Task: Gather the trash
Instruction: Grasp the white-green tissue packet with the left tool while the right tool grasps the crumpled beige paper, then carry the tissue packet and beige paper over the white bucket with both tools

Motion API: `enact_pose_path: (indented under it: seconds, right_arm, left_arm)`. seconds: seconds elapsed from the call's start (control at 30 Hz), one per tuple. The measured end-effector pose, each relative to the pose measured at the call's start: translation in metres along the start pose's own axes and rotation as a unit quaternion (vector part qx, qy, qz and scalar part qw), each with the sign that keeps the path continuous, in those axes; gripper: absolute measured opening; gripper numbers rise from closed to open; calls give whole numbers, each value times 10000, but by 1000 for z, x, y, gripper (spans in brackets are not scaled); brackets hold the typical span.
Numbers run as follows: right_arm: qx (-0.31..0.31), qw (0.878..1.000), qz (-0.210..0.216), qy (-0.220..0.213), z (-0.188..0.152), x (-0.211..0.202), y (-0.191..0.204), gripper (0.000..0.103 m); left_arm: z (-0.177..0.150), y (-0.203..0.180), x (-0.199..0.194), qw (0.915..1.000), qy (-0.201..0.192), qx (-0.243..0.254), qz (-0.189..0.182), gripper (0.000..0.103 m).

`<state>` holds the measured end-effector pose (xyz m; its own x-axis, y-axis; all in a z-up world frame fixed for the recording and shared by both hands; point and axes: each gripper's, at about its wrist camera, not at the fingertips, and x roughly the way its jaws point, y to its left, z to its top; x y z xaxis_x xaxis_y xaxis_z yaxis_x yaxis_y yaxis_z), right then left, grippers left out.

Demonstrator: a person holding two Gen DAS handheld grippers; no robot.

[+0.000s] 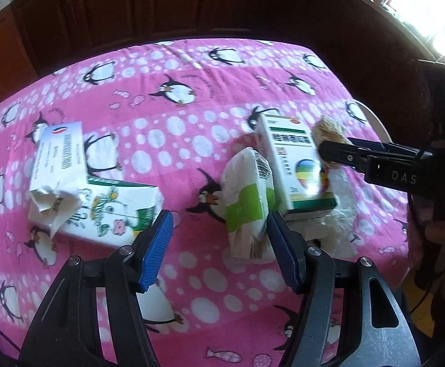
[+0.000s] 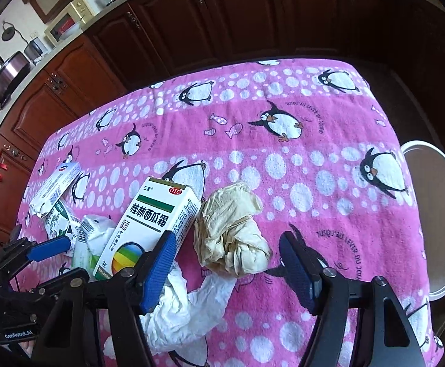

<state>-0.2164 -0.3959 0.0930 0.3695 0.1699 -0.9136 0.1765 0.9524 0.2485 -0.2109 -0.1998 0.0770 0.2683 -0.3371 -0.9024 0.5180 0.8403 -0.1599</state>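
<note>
Beige paper wad (image 2: 233,232) between right hand-held gripper (image 2: 227,272)

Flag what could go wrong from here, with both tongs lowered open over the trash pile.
1. The right tongs straddle the beige crumpled paper, but one pad sits against the medicine box; closing may nudge or pinch the box too.
2. The left tongs frame the green-and-white wrapper, which lies beside that box, so a grab could drag it.
3. Both tongs work close together and may collide.
</note>
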Motion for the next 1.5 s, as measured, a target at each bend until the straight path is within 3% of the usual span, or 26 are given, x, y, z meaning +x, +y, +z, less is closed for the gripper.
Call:
enact_pose_path:
  seconds: [0.17, 0.23, 0.37, 0.4, 0.43, 0.47, 0.53, 0.6, 0.97, 1.5]
  right_arm:
    - [-30, 10000, 5, 19, 1, 5, 2, 64]
    - [-54, 10000, -9, 40, 1, 7, 4, 53]
    - [-67, 9999, 84, -30, 0, 7, 3, 41]
    - [-69, 9999, 95, -56, 0, 6, 3, 37]
    - [-64, 9999, 132, -84, 0, 5, 3, 35]
    - [-54, 9998, 165, -101, 0, 3, 2, 34]
    - [-50, 9996, 231, -139, -1, -1, 2, 30]
    - [-70, 9995, 256, -199, -1, -7, 2, 29]
    - [-1, 9961, 486, -730, -3, -60, -7, 28]
    - [174, 9933, 227, -1119, -15, -111, -47, 28]
  left_arm:
    - [-2, -3, 1, 10000, 17, 51, 48, 62]
    - [-1, -7, 6, 9999, 65, 124, 99, 62]
    - [1, -2, 14, 9999, 144, -86, -10, 61]
    - [1, -1, 14, 9998, 139, -100, -45, 49]
    - [1, -1, 13, 9998, 158, -82, -73, 29]
    - [1, -1, 13, 9997, 190, -60, -110, 21]
    - [1, -2, 9, 9996, 164, -23, -208, 12]
    - [0, -4, 3, 9995, 98, 20, -311, 9]
    - [11, -19, -51, 9969, -371, 141, -686, 9]
    - [47, -88, -64, 9931, -644, 687, -705, 9]
